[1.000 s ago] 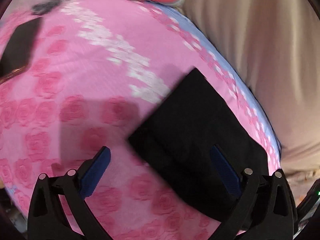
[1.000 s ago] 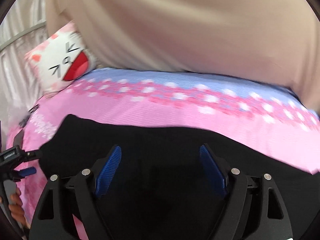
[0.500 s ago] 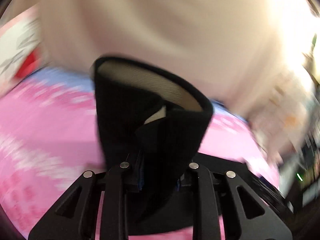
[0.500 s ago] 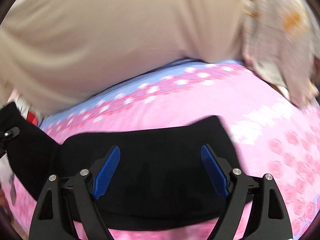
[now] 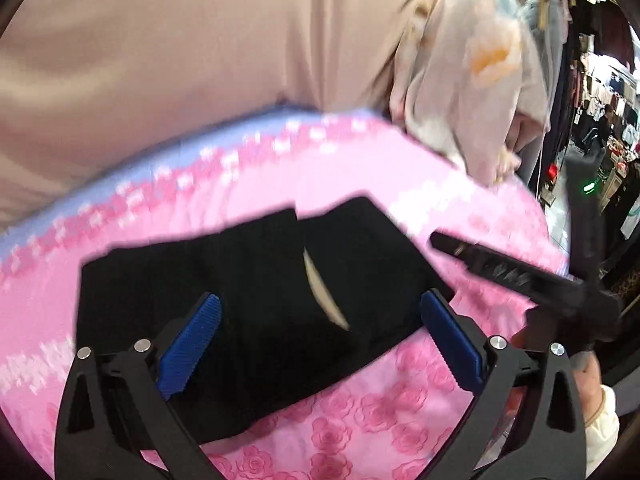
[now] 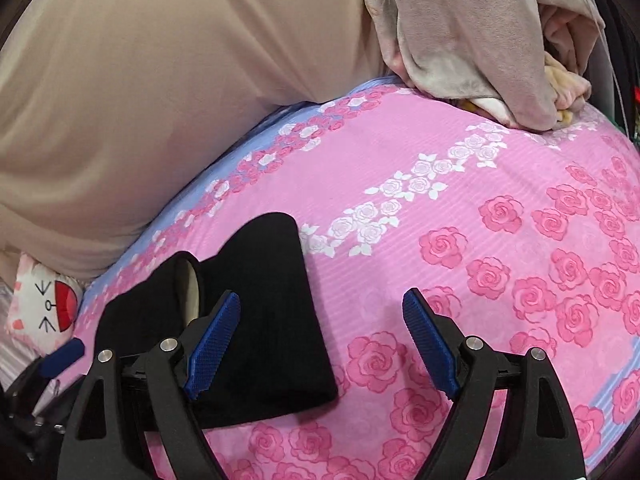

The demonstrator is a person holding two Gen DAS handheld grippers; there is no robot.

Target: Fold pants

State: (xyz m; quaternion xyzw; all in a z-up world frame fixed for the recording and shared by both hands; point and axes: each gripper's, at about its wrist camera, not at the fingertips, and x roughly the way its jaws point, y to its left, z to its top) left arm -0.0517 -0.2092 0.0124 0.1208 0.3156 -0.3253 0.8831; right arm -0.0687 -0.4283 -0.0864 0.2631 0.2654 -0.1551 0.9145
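A: Two grippers are seen, both w/ ribbed blue pads on black angular frames and round silver screw heads. What is noted on the pants?

B: Black pants [image 5: 256, 288] are laid folded into a flat, roughly rectangular bundle on the pink bedsheet [image 6: 460, 184]. Matte, soft-looking knit. A pale beige lining is exposed at a slit-like opening where the waistband gapes.

A: Left gripper [image 5: 320, 344]?

B: Jaws are opening, spread wide; pants are framed betw. the pads but no pad is pressed on the cloth. Nothing is grasped.

A: Right gripper [image 6: 320, 344]?

B: Spread wide too, nothing clenched. Its left pad is seen over the bundle's edge, its right pad over bare sheet. Contact can't be told.

A: Sheet texture?

B: Fine horizontal ribbing, printed w/ pink roses, a band of white roses, and a lilac-blue border strip.

A: Other items?

B: A smooth beige cushion [image 6: 160, 80] is banked behind the sheet. A crumpled plush blanket [image 6: 480, 40], greyish-pink w/ an orange patch, is heaped at the far corner. A white pillow [image 6: 44, 304] w/ a cartoon face, red open mouth, is tucked at the left edge.

A: Any writing or labels?

B: None legible.
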